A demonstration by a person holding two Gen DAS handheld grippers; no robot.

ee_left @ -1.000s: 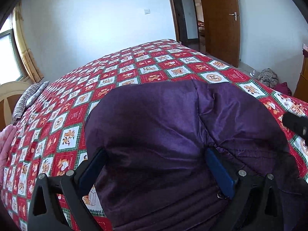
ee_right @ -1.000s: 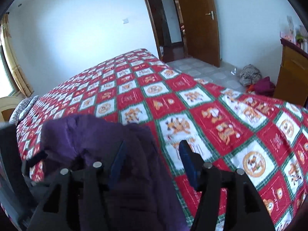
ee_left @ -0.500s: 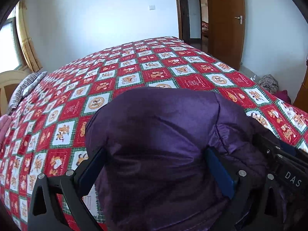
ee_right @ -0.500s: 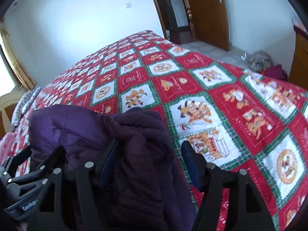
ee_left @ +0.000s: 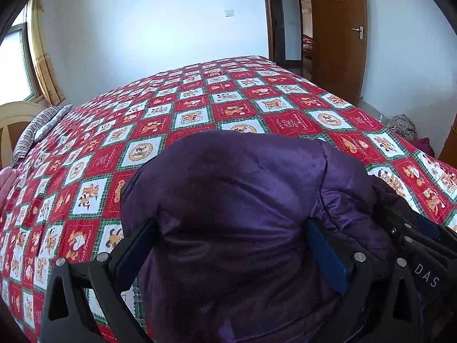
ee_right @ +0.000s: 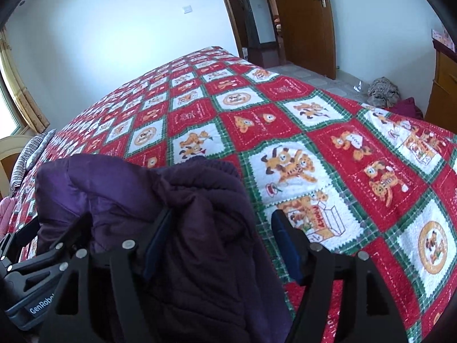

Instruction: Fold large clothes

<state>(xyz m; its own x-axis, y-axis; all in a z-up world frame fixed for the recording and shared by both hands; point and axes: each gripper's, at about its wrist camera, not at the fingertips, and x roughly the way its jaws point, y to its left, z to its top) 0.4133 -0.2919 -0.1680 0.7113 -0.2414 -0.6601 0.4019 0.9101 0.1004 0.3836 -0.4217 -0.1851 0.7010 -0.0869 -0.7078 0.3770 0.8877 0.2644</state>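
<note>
A bulky purple padded jacket (ee_left: 242, 200) lies bunched on the bed near its front edge. It also shows in the right wrist view (ee_right: 171, 200). My left gripper (ee_left: 228, 245) is open, its jaws wide on either side of the jacket's mound. My right gripper (ee_right: 221, 237) is open too, the jacket's right edge lying between its jaws. The two grippers sit side by side; the right one shows in the left wrist view (ee_left: 422, 257) and the left one in the right wrist view (ee_right: 31, 280).
The bed wears a red, white and green patchwork quilt (ee_left: 200, 108) with cartoon dogs. A striped pillow (ee_left: 37, 125) and headboard are at the left. A pink cloth (ee_right: 5, 211) lies at the left edge. Clothes (ee_right: 382, 91) lie on the floor by the wooden door (ee_left: 337, 34).
Both grippers have drawn closer together and the jacket has bunched up into a taller, narrower mound. The right gripper's view tilted down toward the quilt.
</note>
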